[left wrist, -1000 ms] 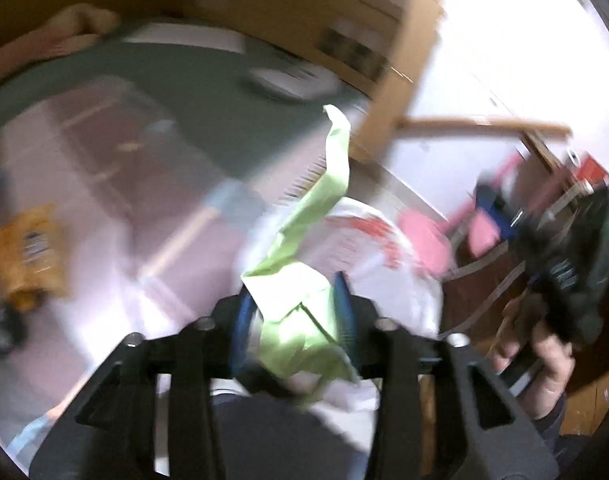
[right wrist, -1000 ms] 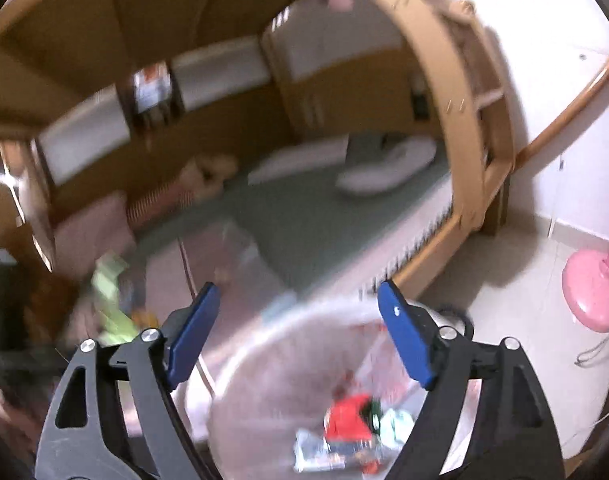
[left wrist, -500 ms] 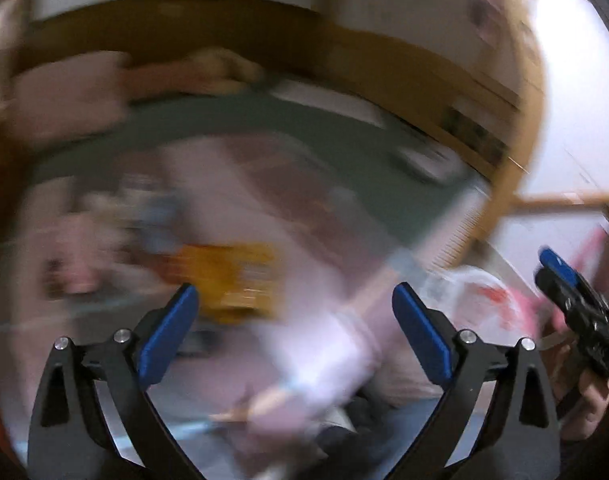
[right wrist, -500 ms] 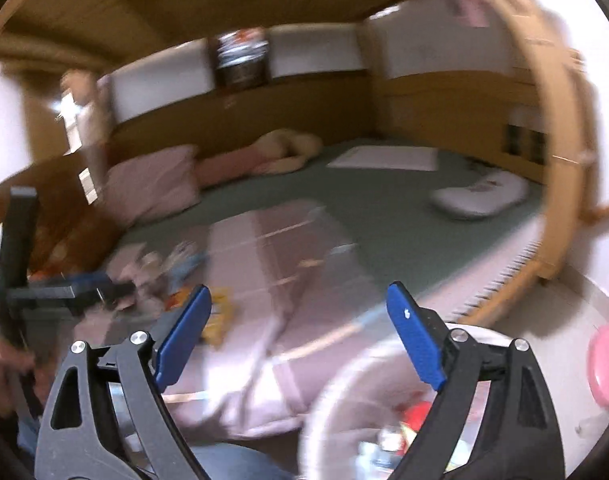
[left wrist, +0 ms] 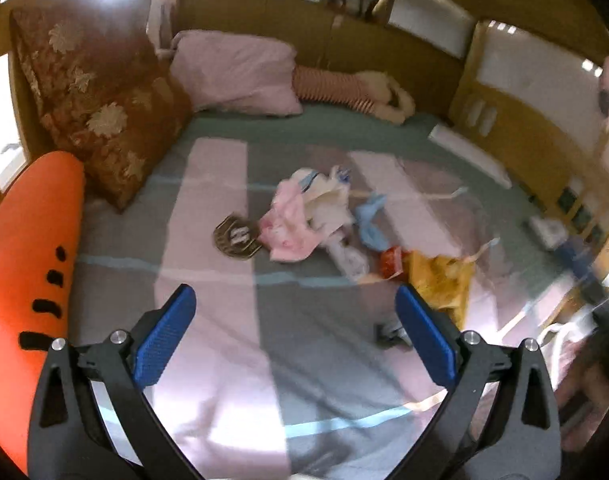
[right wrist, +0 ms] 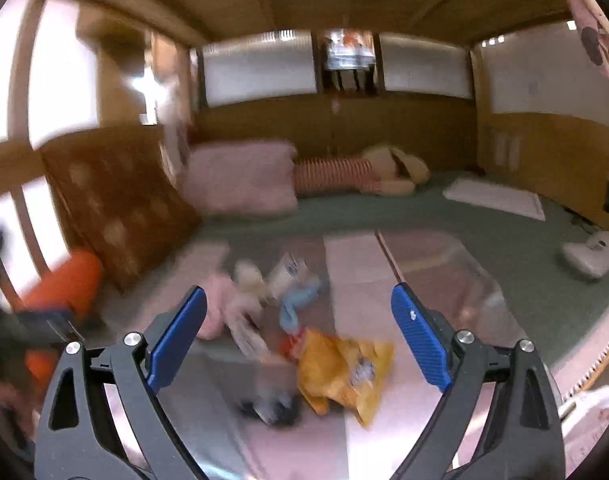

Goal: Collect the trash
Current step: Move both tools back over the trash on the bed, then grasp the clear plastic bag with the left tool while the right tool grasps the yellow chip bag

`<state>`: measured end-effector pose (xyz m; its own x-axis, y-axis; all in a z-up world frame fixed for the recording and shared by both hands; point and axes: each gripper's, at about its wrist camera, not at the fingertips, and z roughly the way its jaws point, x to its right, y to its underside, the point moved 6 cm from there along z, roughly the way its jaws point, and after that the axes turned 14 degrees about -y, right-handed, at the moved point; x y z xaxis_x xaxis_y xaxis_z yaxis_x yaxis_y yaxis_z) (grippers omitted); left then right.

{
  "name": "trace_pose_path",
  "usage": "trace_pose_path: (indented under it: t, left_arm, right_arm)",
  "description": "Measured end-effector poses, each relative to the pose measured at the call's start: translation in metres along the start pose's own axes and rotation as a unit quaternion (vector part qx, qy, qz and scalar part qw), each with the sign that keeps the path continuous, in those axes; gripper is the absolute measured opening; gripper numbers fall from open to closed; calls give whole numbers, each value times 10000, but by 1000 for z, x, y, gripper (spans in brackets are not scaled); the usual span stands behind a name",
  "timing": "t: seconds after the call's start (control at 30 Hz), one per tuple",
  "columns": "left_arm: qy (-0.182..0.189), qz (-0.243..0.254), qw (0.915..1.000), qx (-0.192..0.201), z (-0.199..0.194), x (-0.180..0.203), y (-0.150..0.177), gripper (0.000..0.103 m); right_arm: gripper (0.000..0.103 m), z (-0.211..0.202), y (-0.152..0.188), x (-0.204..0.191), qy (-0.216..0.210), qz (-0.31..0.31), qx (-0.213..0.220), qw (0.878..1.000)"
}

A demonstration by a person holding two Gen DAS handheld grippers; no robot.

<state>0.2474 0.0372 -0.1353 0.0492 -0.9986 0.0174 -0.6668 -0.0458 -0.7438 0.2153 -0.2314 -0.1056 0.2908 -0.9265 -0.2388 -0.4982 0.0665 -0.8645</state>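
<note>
While both my left gripper (left wrist: 292, 344) and right gripper (right wrist: 298, 338) hang empty, jaws just opened wide, over the bed (left wrist: 232, 360), I could snag the blanket (left wrist: 208, 264) grabbing the yellow wrapper (right wrist: 344, 368) amid the trash pile (left wrist: 304, 220).

Wood-panelled walls (right wrist: 384, 124) enclose a bed (left wrist: 304, 136), seemingly backlit.

Pink pillow (left wrist: 240, 74), brown floral cushion (left wrist: 100, 108) — orange bolster (left wrist: 28, 264) beside it
</note>
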Motion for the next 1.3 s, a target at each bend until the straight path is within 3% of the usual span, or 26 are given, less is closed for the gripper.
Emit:
trace_pose_path:
  t: [0.07,0.2,0.97,1.2,1.3]
  left_arm:
    - [14,70,9999,102,-7,5,0,99]
    - [76,241,9997,40,-7,18,5,99]
    - [166,451,9985,-258,8,38,23,99]
    - [530,786,9929,-713,37,84,45,99]
    - [682,1263,9852,-942,63,126,62,99]
  right_arm:
    - [92,-5,-3,7,-199,293,153,9993]
    - [92,-14,-7,18,-62,367,243,9990]
    - [92,0,-6,25,-98,557,136,9983]
    - [92,14,-5,52,58,904,-137,9958]
    - [92,15,-4,73,123,1274,-94,9917]
